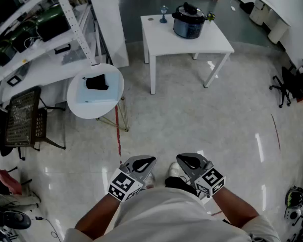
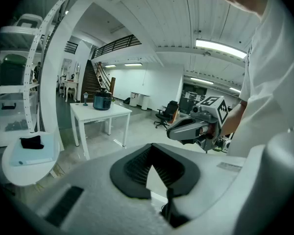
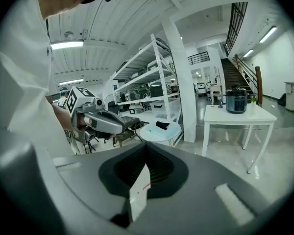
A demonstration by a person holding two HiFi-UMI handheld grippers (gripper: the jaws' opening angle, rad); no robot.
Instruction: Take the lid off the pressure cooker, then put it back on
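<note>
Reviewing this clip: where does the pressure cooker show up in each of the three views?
Head view: cooker at top centre, far across the floor from the person.
Left gripper view: cooker small, left of centre, above the jaws.
Right gripper view: cooker at right, near mid-height.
Shared landmark: the white square table it stands on, seen in all three views.

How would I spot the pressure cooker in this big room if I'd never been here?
Look for the square white table standing alone on the open floor, past the round white table. The pressure cooker sits toward its far edge: a dark, round pot with a black lid, far bulkier than the small blue stemmed thing beside it.
</note>
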